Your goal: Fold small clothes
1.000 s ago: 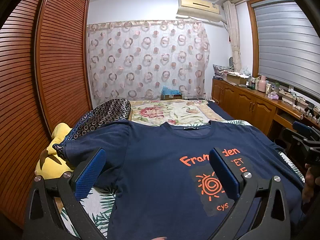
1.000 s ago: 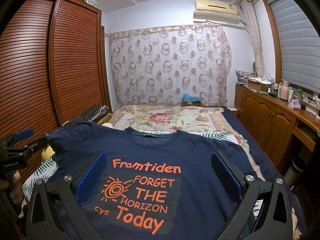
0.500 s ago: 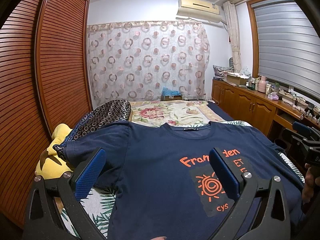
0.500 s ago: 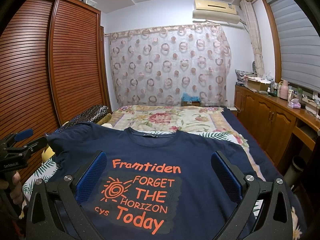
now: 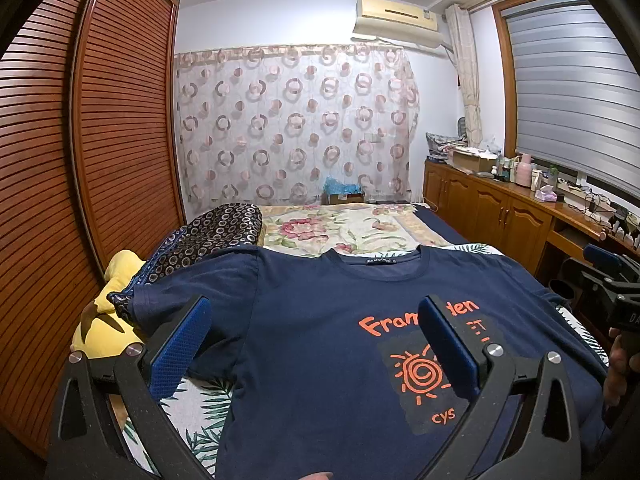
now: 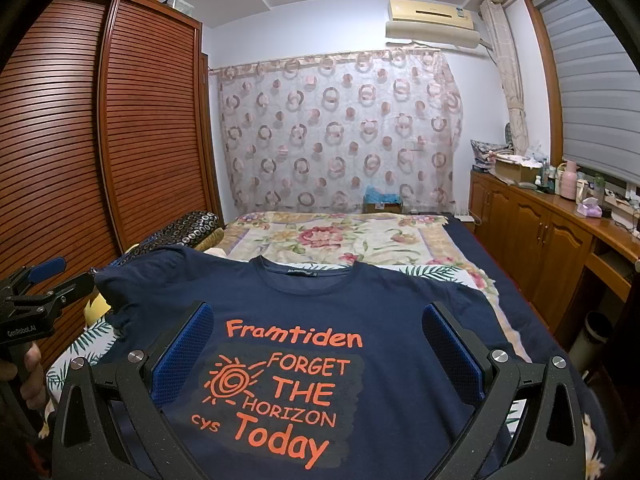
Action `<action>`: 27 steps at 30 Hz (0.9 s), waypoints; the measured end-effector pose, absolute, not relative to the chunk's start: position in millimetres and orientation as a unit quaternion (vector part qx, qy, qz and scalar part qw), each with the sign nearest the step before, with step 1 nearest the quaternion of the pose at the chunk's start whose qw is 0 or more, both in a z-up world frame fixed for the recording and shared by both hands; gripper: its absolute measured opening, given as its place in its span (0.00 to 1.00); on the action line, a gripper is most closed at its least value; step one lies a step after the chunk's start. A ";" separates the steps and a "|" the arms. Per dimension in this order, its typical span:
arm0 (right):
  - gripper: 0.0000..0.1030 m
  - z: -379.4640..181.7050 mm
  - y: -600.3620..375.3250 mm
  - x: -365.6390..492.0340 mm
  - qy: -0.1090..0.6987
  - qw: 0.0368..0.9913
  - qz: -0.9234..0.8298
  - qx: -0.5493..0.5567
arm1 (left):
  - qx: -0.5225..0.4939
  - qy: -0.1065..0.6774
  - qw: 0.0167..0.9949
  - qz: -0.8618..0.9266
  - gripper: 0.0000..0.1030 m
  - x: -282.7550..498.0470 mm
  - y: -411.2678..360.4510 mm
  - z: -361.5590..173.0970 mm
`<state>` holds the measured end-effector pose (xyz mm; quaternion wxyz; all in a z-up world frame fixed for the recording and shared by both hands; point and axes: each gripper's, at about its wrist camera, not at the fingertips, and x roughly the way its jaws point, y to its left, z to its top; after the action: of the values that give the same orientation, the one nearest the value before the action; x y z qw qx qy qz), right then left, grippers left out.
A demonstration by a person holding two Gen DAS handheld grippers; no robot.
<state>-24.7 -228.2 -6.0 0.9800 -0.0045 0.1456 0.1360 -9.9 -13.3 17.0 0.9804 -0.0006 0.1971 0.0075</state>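
Observation:
A navy T-shirt (image 5: 320,344) with orange print lies spread flat, front up, on the bed, collar toward the far end. It also shows in the right wrist view (image 6: 384,312). My left gripper (image 5: 316,320) is open and empty, held above the shirt's left half. My right gripper (image 6: 320,320) is open and empty above the chest print. The right gripper also shows at the right edge of the left wrist view (image 5: 608,280). The left gripper shows at the left edge of the right wrist view (image 6: 36,288). The shirt's hem is hidden below both views.
A floral bedspread (image 6: 344,240) covers the far bed. A dark ring-patterned pillow (image 5: 216,232) and a yellow plush (image 5: 108,320) lie by the shirt's left sleeve. A slatted wardrobe (image 5: 80,180) stands left, wooden cabinets (image 6: 560,240) right.

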 end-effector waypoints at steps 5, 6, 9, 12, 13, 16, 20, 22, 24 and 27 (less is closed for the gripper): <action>1.00 -6.3 -229.0 -24.7 0.145 0.980 0.135 -0.004 | 0.000 0.196 0.981 0.008 1.00 -11.4 -14.3 19.0; 1.00 -6.2 -229.2 -24.8 0.145 0.980 0.135 -0.004 | 0.000 0.196 0.981 0.008 1.00 -10.4 -13.2 16.6; 1.00 -6.2 -229.1 -24.9 0.145 0.980 0.136 -0.004 | 0.000 0.196 0.981 0.008 1.00 -11.5 -13.8 18.6; 1.00 -6.3 -229.1 -24.9 0.145 0.980 0.136 -0.004 | 0.000 0.196 0.981 0.007 1.00 -11.9 -14.0 18.7; 1.00 -5.7 -228.8 -24.6 0.145 0.980 0.136 -0.004 | 0.000 0.196 0.981 0.007 1.00 -11.4 -13.5 17.4; 1.00 -5.6 -228.8 -24.5 0.145 0.980 0.136 -0.003 | 0.000 0.195 0.981 0.008 1.00 -11.0 -13.1 16.1; 1.00 -5.5 -229.0 -24.6 0.145 0.980 0.136 -0.003 | 0.000 0.195 0.981 0.007 1.00 -12.5 -14.3 17.9; 1.00 -5.4 -229.0 -25.2 0.145 0.980 0.136 -0.003 | 0.000 0.195 0.981 0.008 1.00 -12.1 -13.8 16.8; 1.00 -5.4 -229.0 -25.2 0.145 0.980 0.136 -0.003 | 0.000 0.195 0.981 0.007 1.00 -11.4 -13.3 15.8; 1.00 -4.3 -228.6 -26.0 0.145 0.980 0.136 -0.003 | 0.000 0.194 0.981 0.008 1.00 -11.6 -13.4 15.6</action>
<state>-26.0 -228.6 -4.3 0.9800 -0.0029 0.1448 0.1365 -11.6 -13.4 15.6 0.9809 0.0003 0.1943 0.0076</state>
